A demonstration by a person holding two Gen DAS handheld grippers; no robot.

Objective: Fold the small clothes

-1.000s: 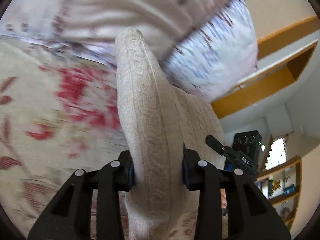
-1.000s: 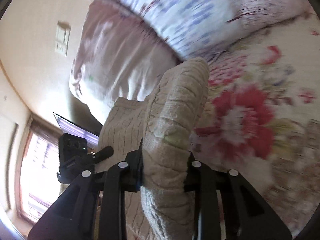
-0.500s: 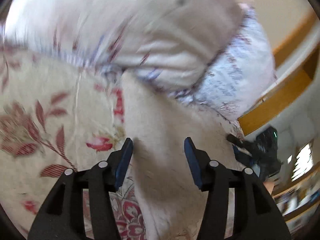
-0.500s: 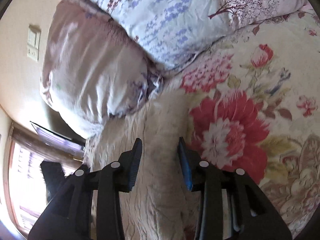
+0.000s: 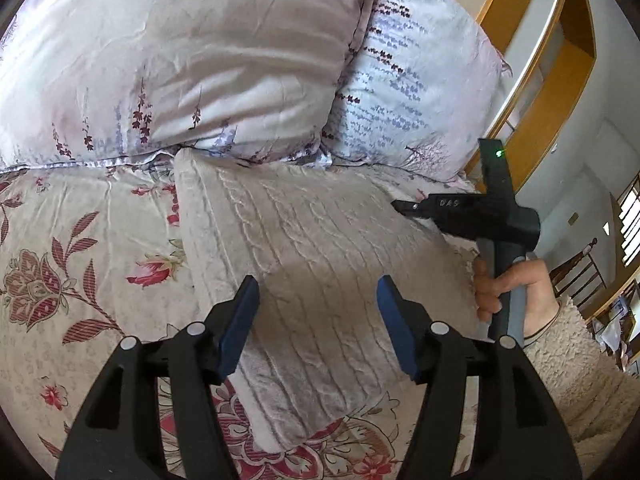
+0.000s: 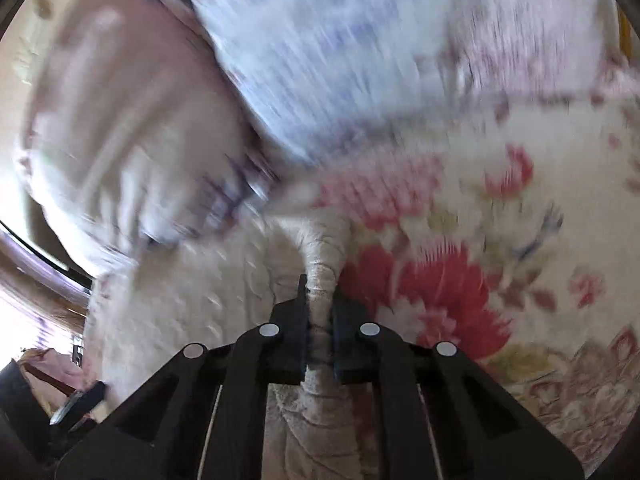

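Counting: 1 cable-knit sweater [image 5: 316,264], beige, lying folded on floral bedspread [image 5: 80,248], top edge reaching up to 2 pillows: pinkish floral pillow [image 5: 180,52] on left, white lavender-print pillow [image 5: 408,80] on right. 2 grippers.

Left gripper [image 5: 318,312] hovering over sweater w/ jaws spread wide, blue pads [image 5: 236,328] showing, holding nothing.

Right gripper [image 6: 320,328] pinching a raised fold of sweater [image 6: 324,264], jaws nearly together w/ knit bunching between. In left view, right gripper [image 5: 404,206] sitting at sweater's right edge, tip only partly showing; right hand [image 5: 508,284] wrapping handle, fuzzy cuff at wrist.

Hard to make out: right wrist view heavily motion-blurred, pillows & bedspread [image 6: 500,216] smearing. Sweater's near end cut off behind left gripper body. Wooden shelving [image 5: 560,80] at far right, contents not readable.
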